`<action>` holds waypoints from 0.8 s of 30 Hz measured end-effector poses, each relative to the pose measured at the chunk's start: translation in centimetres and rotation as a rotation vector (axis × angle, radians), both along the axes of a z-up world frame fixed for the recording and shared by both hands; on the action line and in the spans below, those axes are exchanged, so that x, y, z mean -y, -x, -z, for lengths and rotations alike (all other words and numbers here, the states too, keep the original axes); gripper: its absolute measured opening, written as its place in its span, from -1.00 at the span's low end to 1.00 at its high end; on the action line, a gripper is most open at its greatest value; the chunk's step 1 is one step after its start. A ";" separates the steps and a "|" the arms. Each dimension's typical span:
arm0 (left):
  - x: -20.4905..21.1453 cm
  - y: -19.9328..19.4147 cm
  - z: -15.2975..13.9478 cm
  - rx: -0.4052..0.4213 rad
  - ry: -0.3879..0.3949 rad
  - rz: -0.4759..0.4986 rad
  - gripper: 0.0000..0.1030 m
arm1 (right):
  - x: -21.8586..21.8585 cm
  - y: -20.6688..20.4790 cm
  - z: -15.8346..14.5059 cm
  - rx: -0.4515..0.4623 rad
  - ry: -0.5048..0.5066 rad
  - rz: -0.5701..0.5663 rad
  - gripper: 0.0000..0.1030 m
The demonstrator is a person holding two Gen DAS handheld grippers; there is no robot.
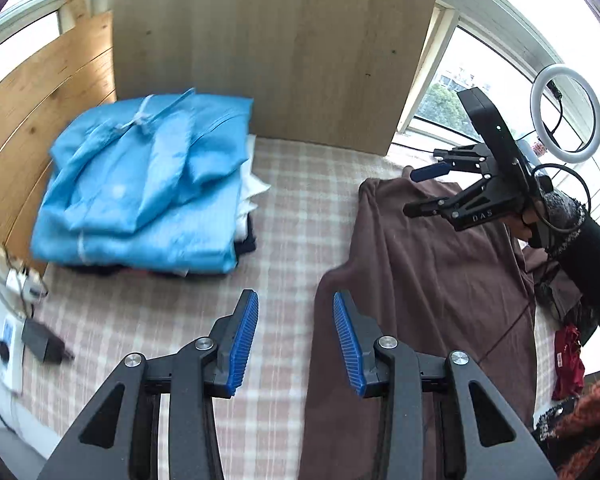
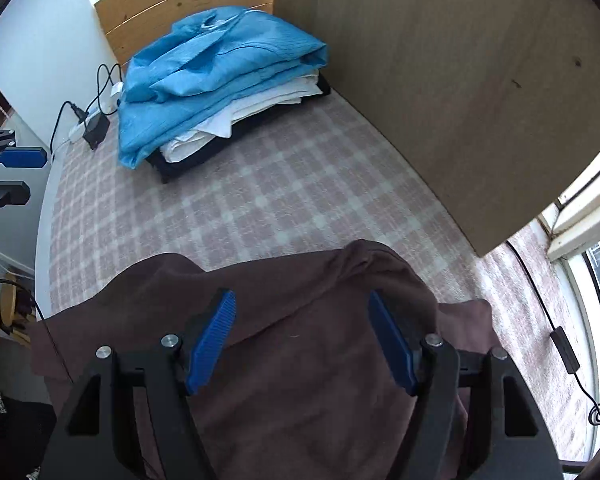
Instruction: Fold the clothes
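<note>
A brown garment [image 1: 428, 292] lies spread on the checked cloth at the right; it also fills the near part of the right wrist view [image 2: 300, 344]. My left gripper [image 1: 296, 340] is open and empty, hovering by the garment's left edge. My right gripper [image 2: 300, 340] is open and empty just above the garment's far end; it shows in the left wrist view [image 1: 424, 188], and my left gripper shows at the left edge of the right wrist view [image 2: 18, 176]. A stack of folded clothes with a blue garment on top [image 1: 148, 184] sits at the far left [image 2: 220, 76].
A checked cloth [image 1: 300, 208] covers the surface. An upright wooden board [image 1: 276, 48] stands behind. A power strip and black adapter [image 1: 36, 340] lie at the left edge. A ring light [image 1: 566, 116] and red cloth [image 1: 568, 360] are at the right. A cable [image 2: 564, 344] runs by the window.
</note>
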State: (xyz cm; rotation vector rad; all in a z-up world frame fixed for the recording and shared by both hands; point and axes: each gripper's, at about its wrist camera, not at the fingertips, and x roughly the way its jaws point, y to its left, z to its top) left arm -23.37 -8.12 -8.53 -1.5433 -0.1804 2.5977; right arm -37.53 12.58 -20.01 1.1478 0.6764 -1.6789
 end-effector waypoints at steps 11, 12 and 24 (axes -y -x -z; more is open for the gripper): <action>2.9 -21.9 9.5 0.194 -0.182 -0.337 -0.23 | 10.8 -7.6 6.7 -0.012 -0.272 -0.248 0.32; 2.5 -22.1 10.3 0.193 -0.205 -0.334 -0.23 | 10.9 -7.6 7.2 -0.006 -0.291 -0.251 0.32; -2.6 -18.8 14.7 0.248 -0.065 -0.211 -0.23 | 11.6 -9.1 8.2 -0.043 -0.354 -0.301 0.32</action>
